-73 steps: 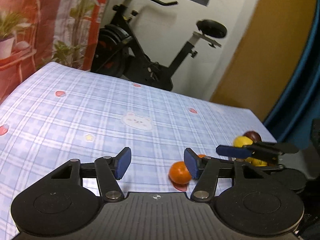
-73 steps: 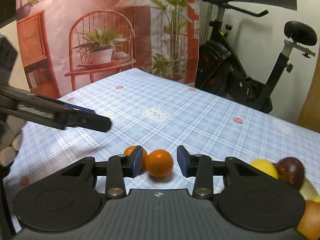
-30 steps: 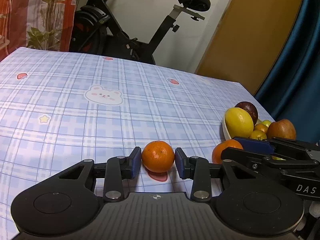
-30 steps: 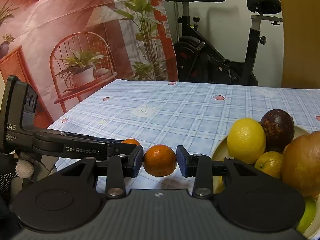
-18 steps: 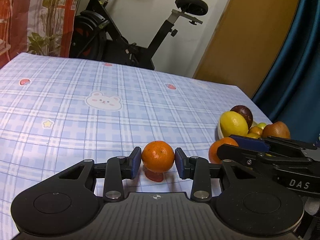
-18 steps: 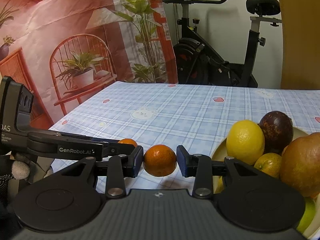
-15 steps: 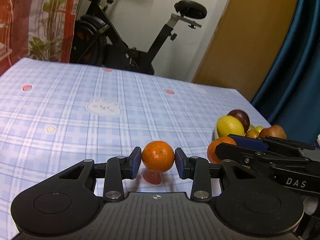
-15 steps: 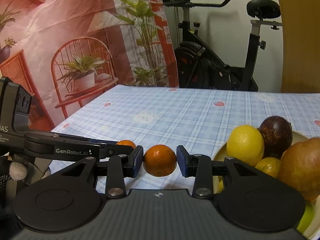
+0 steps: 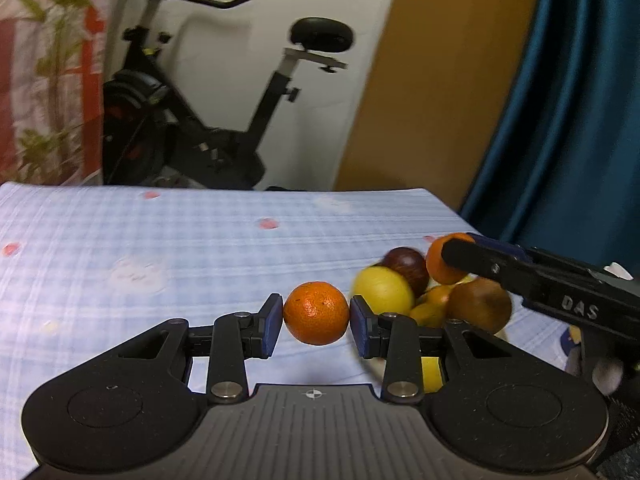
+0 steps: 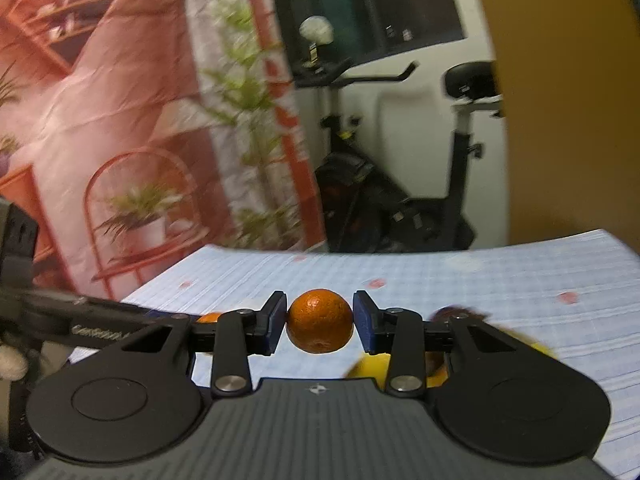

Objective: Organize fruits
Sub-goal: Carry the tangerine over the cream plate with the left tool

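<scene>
Two small oranges are held clear of the blue checked tablecloth [image 9: 200, 248]. My left gripper [image 9: 316, 316] is shut on one orange [image 9: 316, 313], its blue pads against both sides. My right gripper [image 10: 320, 320] is shut on the other orange [image 10: 320, 321]. In the left wrist view the right gripper [image 9: 450, 258] holds its orange [image 9: 438, 260] just above a pile of fruit: a yellow lemon [image 9: 382, 290], a dark purple fruit [image 9: 406, 264] and a brown-red fruit [image 9: 478, 304]. The dish under the pile is mostly hidden.
An exercise bike [image 9: 192, 128] stands beyond the table's far edge. A printed backdrop with a chair and plants [image 10: 132, 160] hangs at the left, and a blue curtain [image 9: 568, 120] at the right. The table's right edge runs close behind the fruit pile.
Both grippers have risen off the cloth with their oranges and swung toward the fruit pile. The right gripper's orange now hangs over the pile. The views are motion-blurred.
</scene>
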Motion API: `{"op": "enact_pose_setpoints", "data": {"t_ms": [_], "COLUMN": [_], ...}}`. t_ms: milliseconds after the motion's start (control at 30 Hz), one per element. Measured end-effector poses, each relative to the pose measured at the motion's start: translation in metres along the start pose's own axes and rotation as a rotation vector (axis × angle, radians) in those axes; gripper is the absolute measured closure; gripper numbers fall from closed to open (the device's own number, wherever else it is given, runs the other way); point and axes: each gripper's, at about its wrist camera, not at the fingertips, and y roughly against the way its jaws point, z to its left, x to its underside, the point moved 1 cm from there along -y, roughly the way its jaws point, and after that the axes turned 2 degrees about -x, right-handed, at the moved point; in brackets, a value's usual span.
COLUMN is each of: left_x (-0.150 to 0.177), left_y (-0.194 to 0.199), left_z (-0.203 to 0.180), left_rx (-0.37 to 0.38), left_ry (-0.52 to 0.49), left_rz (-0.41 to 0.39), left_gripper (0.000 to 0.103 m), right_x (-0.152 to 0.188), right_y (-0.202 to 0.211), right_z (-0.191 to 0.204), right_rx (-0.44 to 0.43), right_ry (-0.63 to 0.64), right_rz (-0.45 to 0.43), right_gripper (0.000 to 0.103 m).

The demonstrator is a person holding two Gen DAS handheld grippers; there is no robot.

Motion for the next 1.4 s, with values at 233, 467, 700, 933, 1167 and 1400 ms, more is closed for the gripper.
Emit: {"op": "enact_pose_setpoints", "data": {"t_ms": [233, 467, 700, 933, 1167, 1400], "left_x": [-0.009, -0.004, 0.003, 0.003, 0.004, 0.002], "left_y": [-0.037, -0.062, -0.069, -0.075, -0.077, -0.081], "left_z": [-0.040, -0.064, -0.070, -0.070, -0.069, -0.068], "left_rx": [0.057, 0.090, 0.093, 0.096, 0.099, 0.095], "left_ry": [-0.067, -0.136, -0.163, -0.164, -0.167, -0.155], "left_rz": [0.033, 0.073, 0.101, 0.116, 0.120, 0.125], "left_gripper": [0.064, 0.064, 0.064, 0.064, 0.064, 0.064], "right_x": [-0.009, -0.004, -0.001, 0.002, 0.001, 0.002], "right_y": [0.010, 0.005, -0.003, -0.008, -0.011, -0.013], "right_z": [-0.058, -0.077, -0.082, -0.084, -0.084, -0.085], "right_rx": [0.084, 0.076, 0.050, 0.058, 0.060, 0.063], "right_ry": [-0.079, -0.089, -0.106, -0.117, -0.119, -0.126], "right_rz": [-0.013, 0.032, 0.053, 0.072, 0.080, 0.091], "right_gripper": [0.064, 0.064, 0.064, 0.064, 0.064, 0.064]}}
